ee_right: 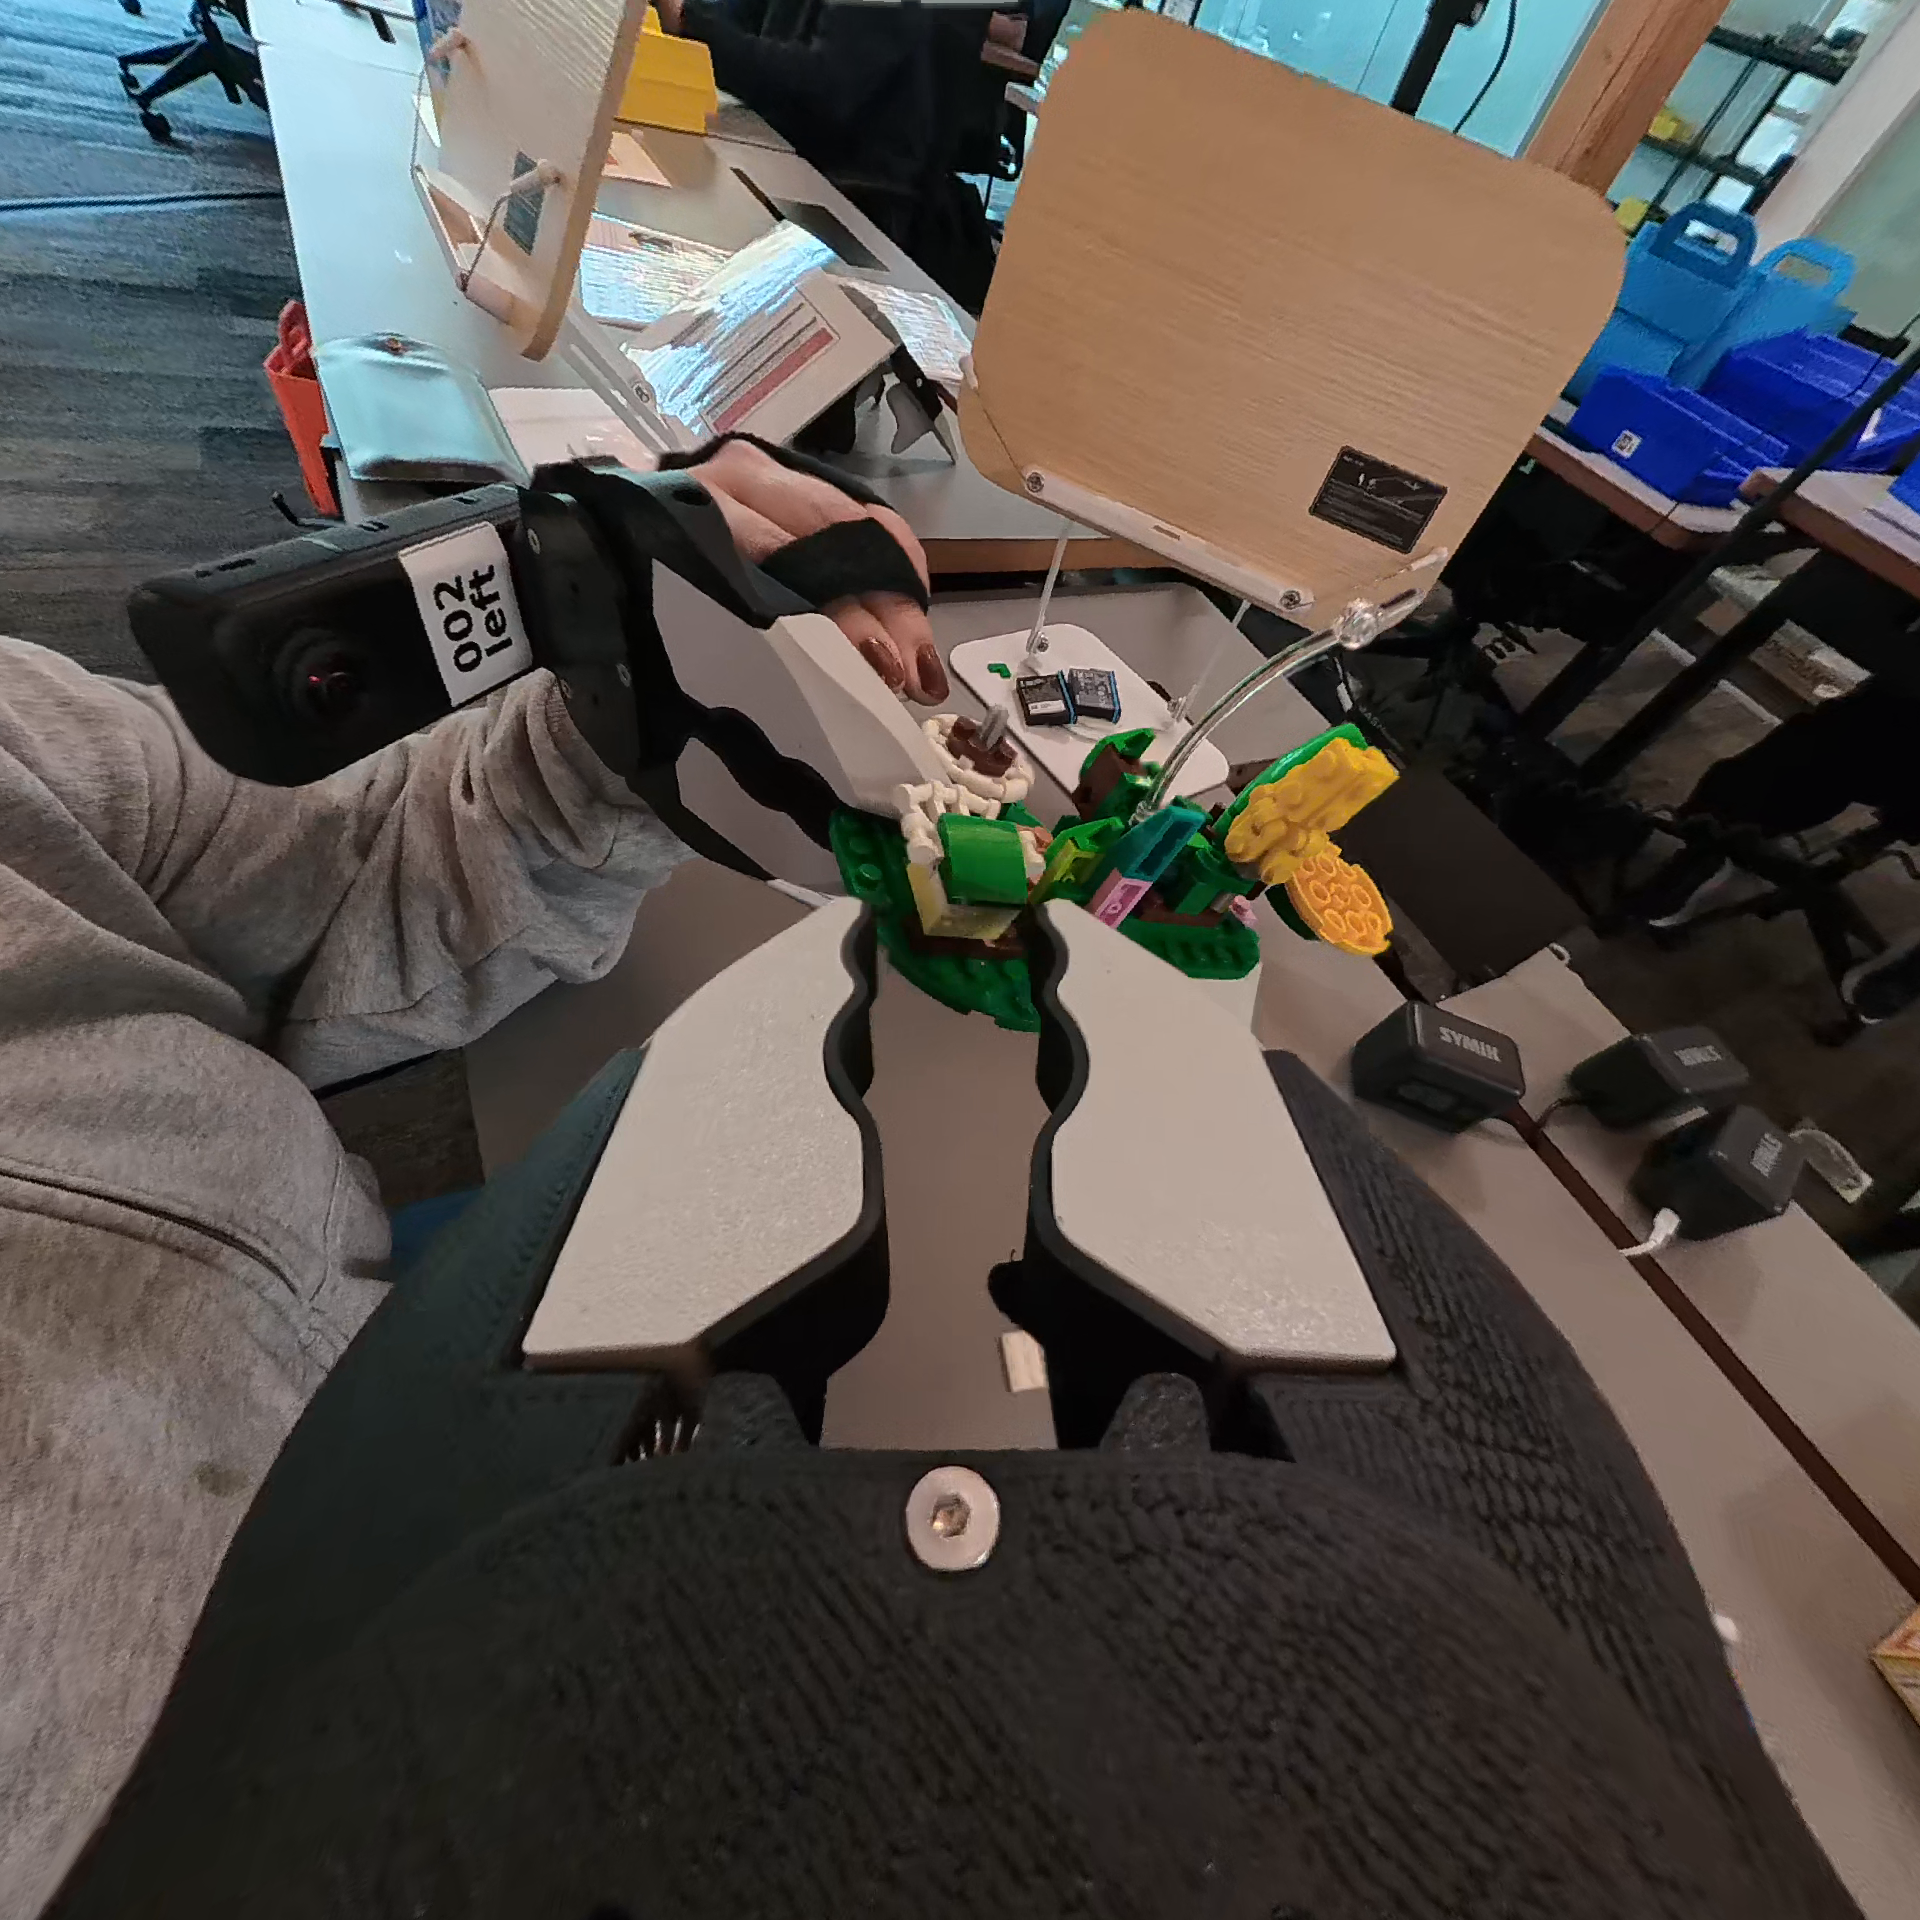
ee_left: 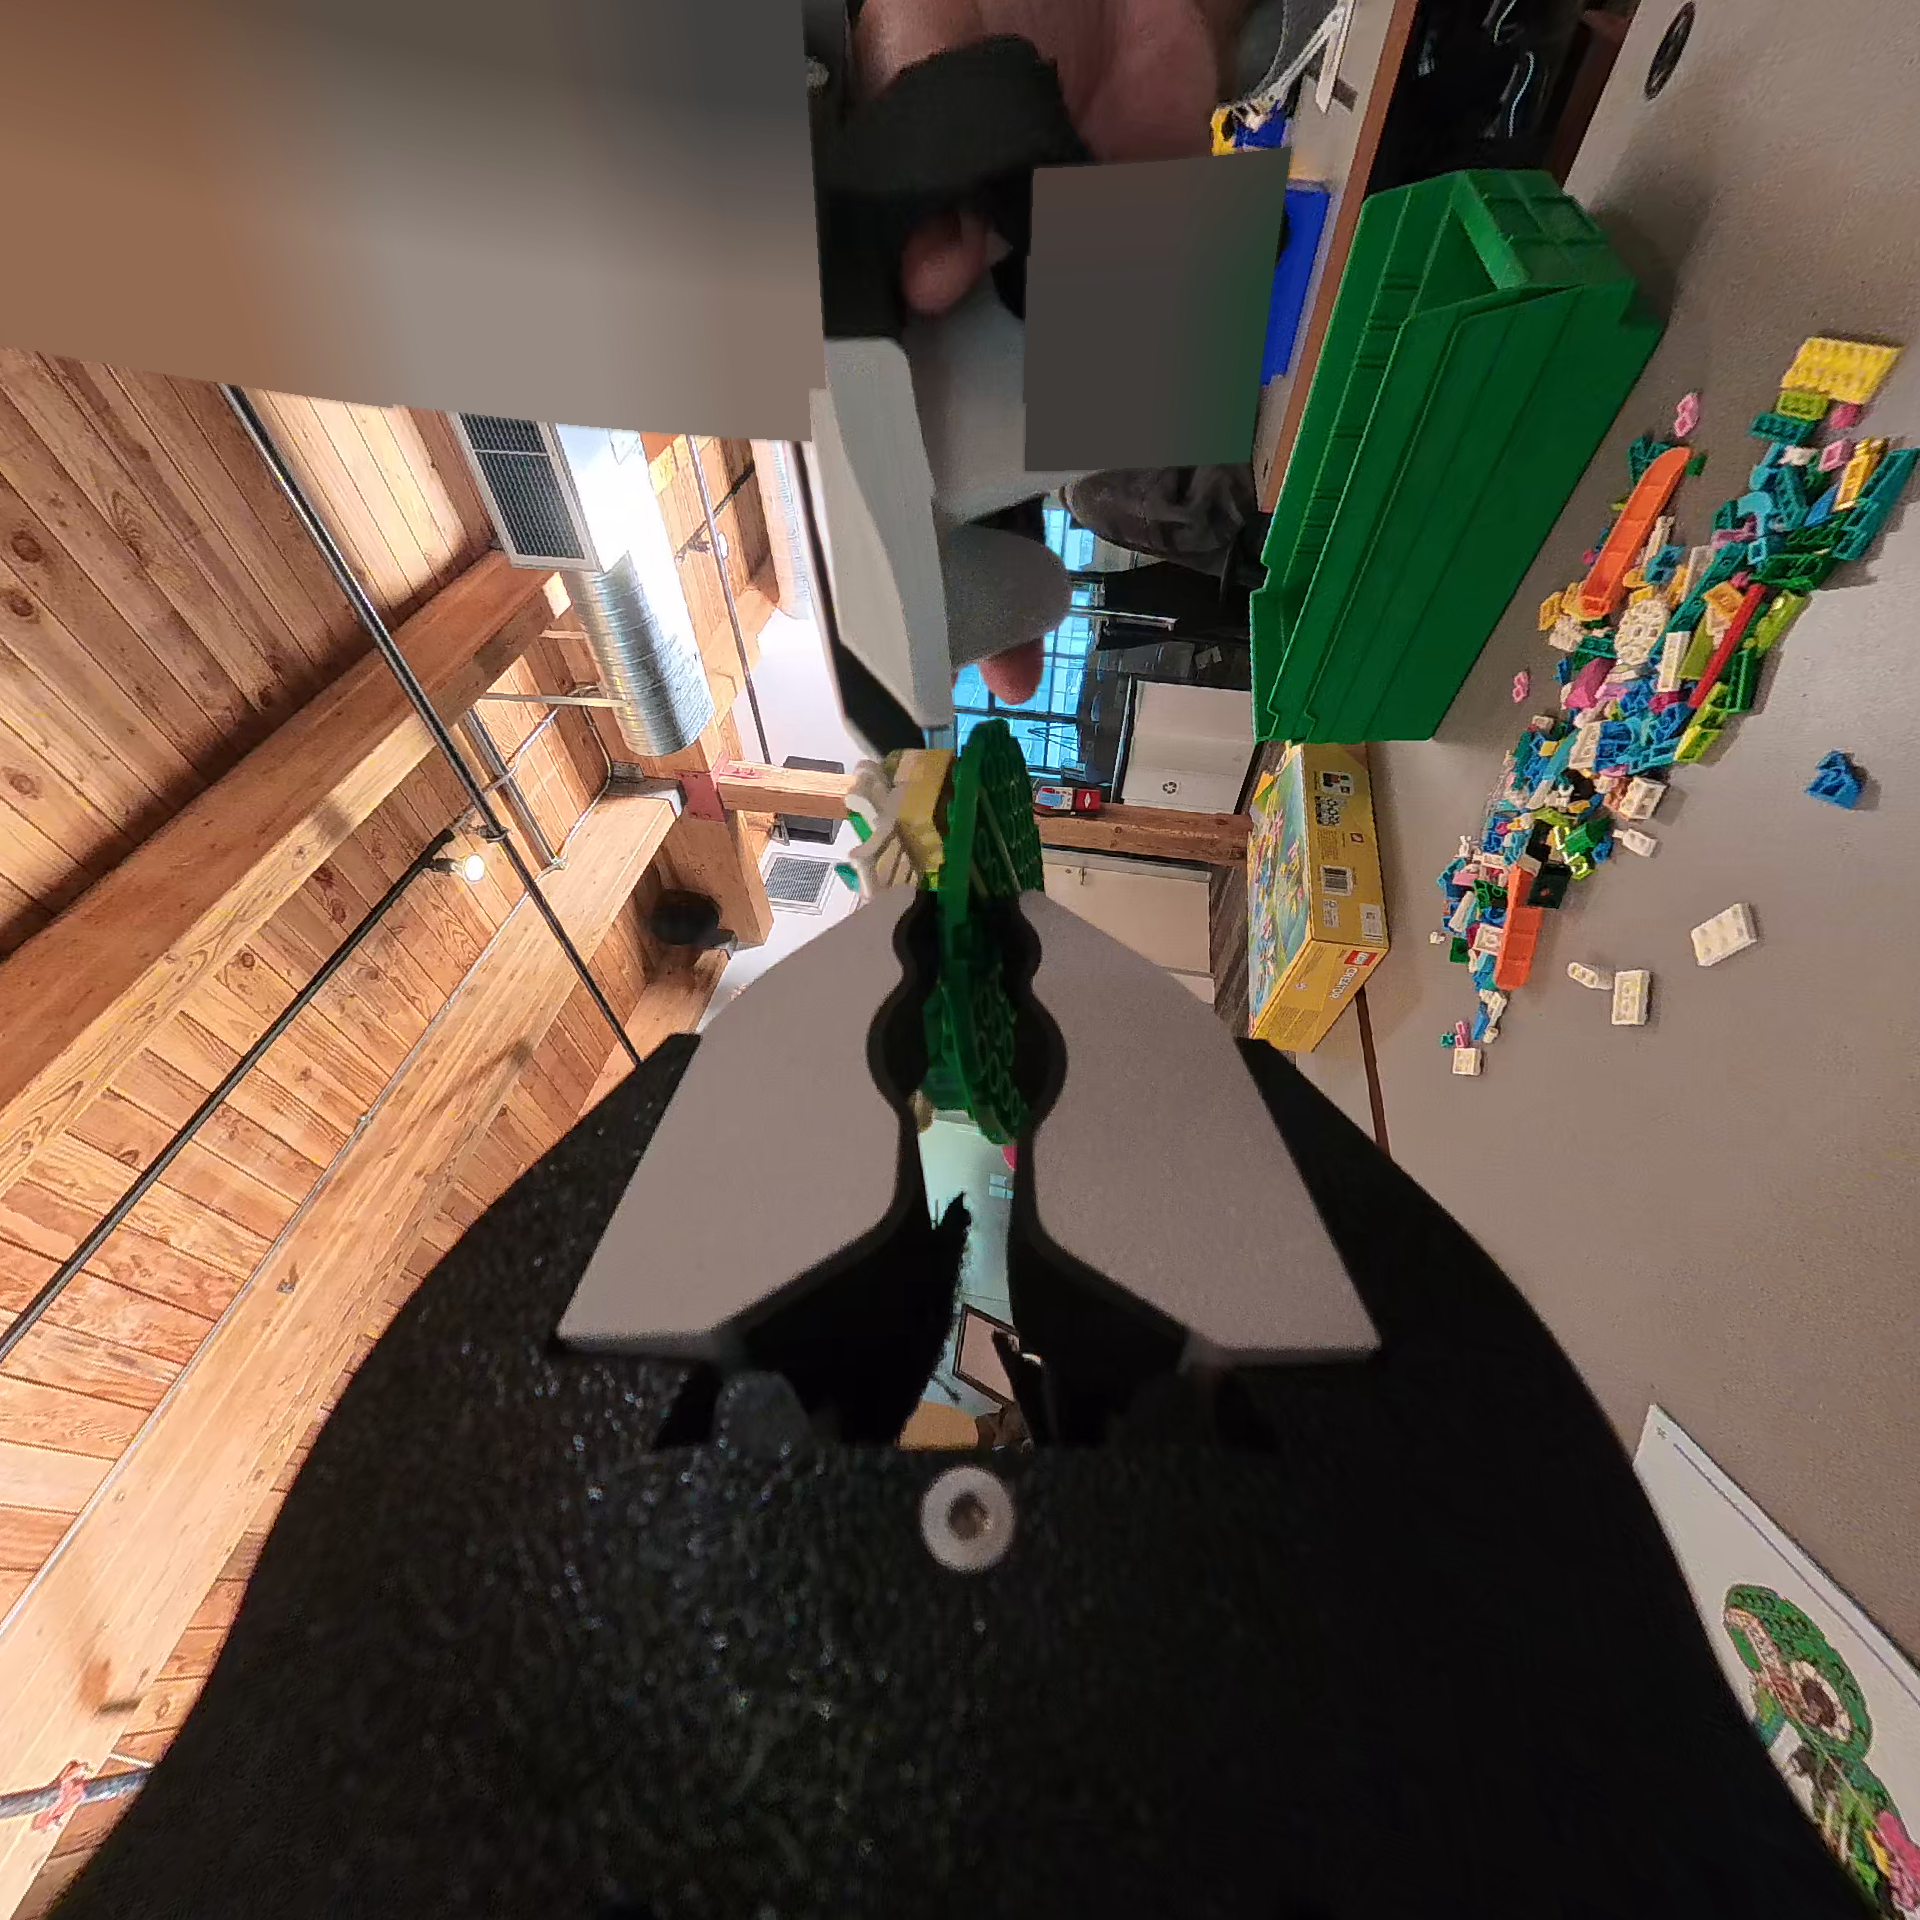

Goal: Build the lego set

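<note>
The left gripper (ee_left: 961,914) fingers clamp the green model (ee_left: 982,935) edge-on in the air; the right gripper (ee_right: 951,914) stands half-open at its near side. Steady the baseplate and press straight. Loose bricks (ee_left: 1662,665) lie on the worktop (ee_left: 1621,1195).

We see a green bin (ee_left: 1444,457) on the table (ee_left: 1621,1195), a wooden stand (ee_right: 1278,301) (tilted), two chargers (ee_right: 1439,1065) and blue bins (ee_right: 1714,405) behind.
</note>
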The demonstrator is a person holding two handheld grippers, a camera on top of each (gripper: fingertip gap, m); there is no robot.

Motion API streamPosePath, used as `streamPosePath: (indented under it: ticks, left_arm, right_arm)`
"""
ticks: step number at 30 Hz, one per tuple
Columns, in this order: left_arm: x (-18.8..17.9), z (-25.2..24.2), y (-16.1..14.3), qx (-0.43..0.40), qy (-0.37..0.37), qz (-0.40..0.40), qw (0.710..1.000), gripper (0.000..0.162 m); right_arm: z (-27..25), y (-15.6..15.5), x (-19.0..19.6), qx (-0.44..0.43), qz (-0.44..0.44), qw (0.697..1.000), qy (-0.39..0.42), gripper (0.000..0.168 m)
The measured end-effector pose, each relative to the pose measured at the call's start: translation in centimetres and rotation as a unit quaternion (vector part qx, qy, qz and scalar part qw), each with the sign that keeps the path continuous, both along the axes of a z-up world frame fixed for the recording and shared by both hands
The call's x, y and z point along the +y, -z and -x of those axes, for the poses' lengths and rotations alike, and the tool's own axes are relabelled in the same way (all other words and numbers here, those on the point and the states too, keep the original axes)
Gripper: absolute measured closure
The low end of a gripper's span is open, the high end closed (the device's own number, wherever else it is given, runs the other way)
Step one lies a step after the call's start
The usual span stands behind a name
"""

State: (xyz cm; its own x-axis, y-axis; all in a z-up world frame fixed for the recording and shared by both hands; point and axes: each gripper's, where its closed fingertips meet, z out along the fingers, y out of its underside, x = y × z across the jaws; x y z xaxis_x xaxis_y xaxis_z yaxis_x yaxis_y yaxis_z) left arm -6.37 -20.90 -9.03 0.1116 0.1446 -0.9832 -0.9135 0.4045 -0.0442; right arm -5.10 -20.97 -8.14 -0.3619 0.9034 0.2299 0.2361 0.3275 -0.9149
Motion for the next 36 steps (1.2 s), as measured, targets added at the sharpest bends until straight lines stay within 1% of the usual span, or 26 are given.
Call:
streamPosePath:
  ticks: [2,3,4,5,7,9,10,11,14,17,24,28,31,33,36]
  left_arm:
    - [0.0,0.1,-0.1,-0.003,-0.001,0.002,1.000,0.151]
    - [0.0,0.2,-0.1,-0.006,0.000,0.003,1.000,0.151]
    - [-0.1,0.2,-0.1,-0.010,0.003,0.005,1.000,0.151]
    - [-0.1,0.2,-0.2,-0.015,0.007,0.008,1.000,0.151]
    - [-0.3,0.0,-0.3,-0.023,0.018,0.012,1.000,0.151]
    - [-0.5,-0.2,-0.3,-0.028,0.027,0.013,0.999,0.151]
    - [-0.6,-0.3,-0.4,-0.030,0.031,0.015,0.999,0.151]
    - [-0.7,-0.4,-0.4,-0.031,0.036,0.015,0.999,0.151]
    - [-1.0,-0.7,-0.4,-0.034,0.048,0.018,0.998,0.151]
    - [-1.2,-1.0,-0.4,-0.033,0.056,0.019,0.998,0.151]
    - [-1.3,-1.1,-0.3,-0.033,0.061,0.023,0.997,0.151]
    - [-1.3,-1.2,-0.2,-0.032,0.064,0.027,0.997,0.151]
    - [-1.4,-1.4,-0.1,-0.032,0.070,0.033,0.997,0.151]
    - [-1.4,-1.5,0.0,-0.034,0.076,0.038,0.996,0.151]
    - [-1.7,-1.7,0.1,-0.040,0.094,0.046,0.994,0.151]
  right_arm:
    - [-0.4,-0.5,-0.2,0.023,-0.020,0.999,-0.014,0.133]
    - [-0.6,-0.8,-0.4,0.042,-0.044,0.998,-0.026,0.126]
    - [-0.8,-0.9,-0.6,0.065,-0.079,0.994,-0.042,0.121]
    - [-1.0,-0.8,-0.9,0.087,-0.124,0.987,-0.056,0.119]
    - [-0.9,-0.6,-0.8,0.137,-0.241,0.959,-0.050,0.118]
    - [-0.6,-0.5,-0.6,0.182,-0.362,0.914,-0.030,0.118]
    - [-0.5,-0.4,-0.7,0.196,-0.404,0.893,-0.026,0.118]
    - [-0.4,-0.2,-0.9,0.205,-0.429,0.879,-0.027,0.118]
    - [0.0,-0.1,-1.4,0.223,-0.455,0.862,-0.029,0.119]
    - [0.4,0.2,-1.2,0.216,-0.465,0.858,-0.028,0.121]
    - [0.7,0.4,-1.3,0.221,-0.485,0.846,-0.029,0.133]
    - [0.7,0.5,-1.4,0.221,-0.485,0.846,-0.032,0.137]
    - [0.6,0.4,-1.3,0.228,-0.500,0.835,-0.032,0.143]
    - [0.5,0.5,-1.4,0.231,-0.510,0.827,-0.035,0.143]
    - [0.3,0.6,-1.7,0.235,-0.511,0.825,-0.051,0.143]
